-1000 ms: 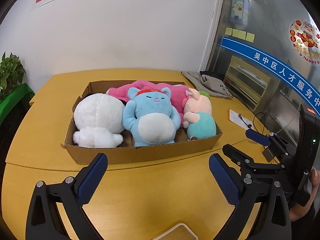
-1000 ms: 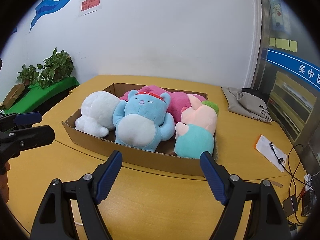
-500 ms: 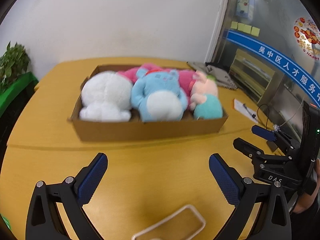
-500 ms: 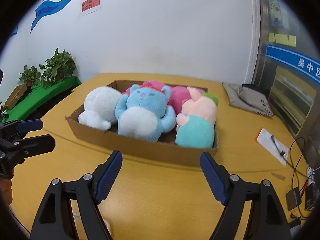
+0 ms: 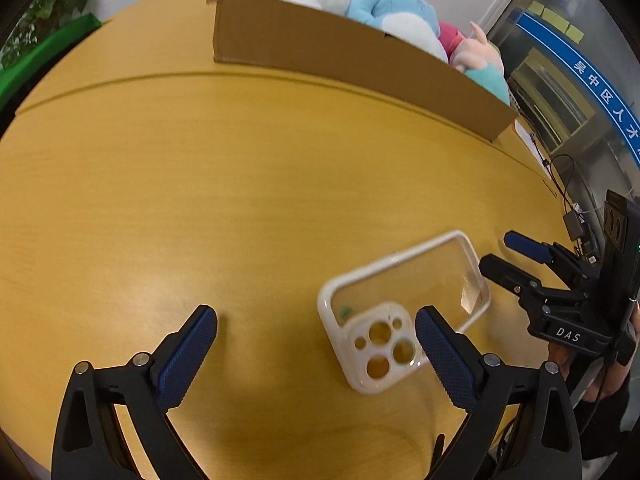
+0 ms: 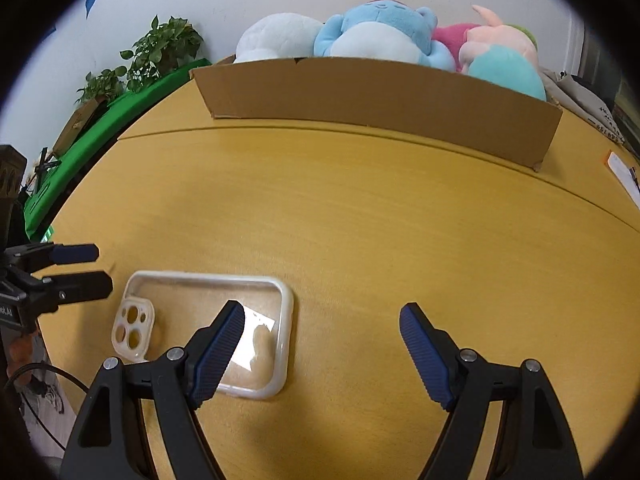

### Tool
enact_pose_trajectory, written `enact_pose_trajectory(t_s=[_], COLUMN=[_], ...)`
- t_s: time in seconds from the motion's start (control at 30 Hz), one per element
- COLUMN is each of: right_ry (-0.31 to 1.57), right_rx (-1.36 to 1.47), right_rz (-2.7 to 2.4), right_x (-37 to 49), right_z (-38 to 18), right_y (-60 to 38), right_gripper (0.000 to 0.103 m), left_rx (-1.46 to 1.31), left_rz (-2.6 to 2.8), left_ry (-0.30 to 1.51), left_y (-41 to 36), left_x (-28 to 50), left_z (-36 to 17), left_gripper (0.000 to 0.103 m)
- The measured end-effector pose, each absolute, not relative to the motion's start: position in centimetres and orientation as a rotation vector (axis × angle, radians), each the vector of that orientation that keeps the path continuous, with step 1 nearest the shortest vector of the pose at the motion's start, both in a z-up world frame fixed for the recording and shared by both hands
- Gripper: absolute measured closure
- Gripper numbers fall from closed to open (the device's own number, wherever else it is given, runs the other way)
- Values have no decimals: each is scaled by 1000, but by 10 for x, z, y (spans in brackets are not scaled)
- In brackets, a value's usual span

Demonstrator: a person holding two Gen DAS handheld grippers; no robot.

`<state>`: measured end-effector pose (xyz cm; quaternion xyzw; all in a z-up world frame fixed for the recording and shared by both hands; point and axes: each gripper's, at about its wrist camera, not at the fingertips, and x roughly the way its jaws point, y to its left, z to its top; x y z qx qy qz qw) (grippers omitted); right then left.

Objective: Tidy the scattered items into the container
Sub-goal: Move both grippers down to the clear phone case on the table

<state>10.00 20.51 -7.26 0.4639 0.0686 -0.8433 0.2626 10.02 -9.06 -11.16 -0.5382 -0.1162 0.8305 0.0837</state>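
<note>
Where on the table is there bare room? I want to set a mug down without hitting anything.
The widest bare stretch of table lies between the cardboard box and the clear phone case. In the right wrist view, the wood right of the case is bare too. The box is packed with plush toys; cables crowd the table's right edge.

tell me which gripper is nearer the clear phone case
Hard to call; both are close. The left gripper has its right finger over the phone case's camera end; the right gripper has its left finger over the other end.
</note>
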Motion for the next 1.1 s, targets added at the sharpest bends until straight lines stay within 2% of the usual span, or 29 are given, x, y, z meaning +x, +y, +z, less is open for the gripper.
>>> enact_pose_trajectory(t_s=[0.2,0.4,0.5,0.6,0.73,0.93,1.03,1.1], right_ry=[212,261,464,749,1006,1098,1109,1101], right_rx=[1253,1165,958,745,637,684,681,681], right_rz=[-2230,-2104,-2028,-1866,-1552,-1246,-1169,-1139], right_x=[114,127,137,152,159,142,134,130], right_z=[-81,-79,-62,-53,-57,-69,-74,-73], right_y=[211,213,209,201,187,162,155,153], right_gripper=[24,26,25,23,23,23,17,17], left_rx=[-1576,-1479,-1413,-1401,-1353,-1283,-1251,-1232], left_rz=[2423,2319,2206,2127,2047,1919,1870,1848], left_ry=[-296,-99,99,313,534,626,654,667], left_y=[-75,-60,-48,-40,-29,-25,-23,-23], left_x=[107,106,102,100,98,89,86,83], left_z=[-114,-110,-109,-115,-119,-119,-118,-117], left_gripper=[12,13,9,8,6,7,8,11])
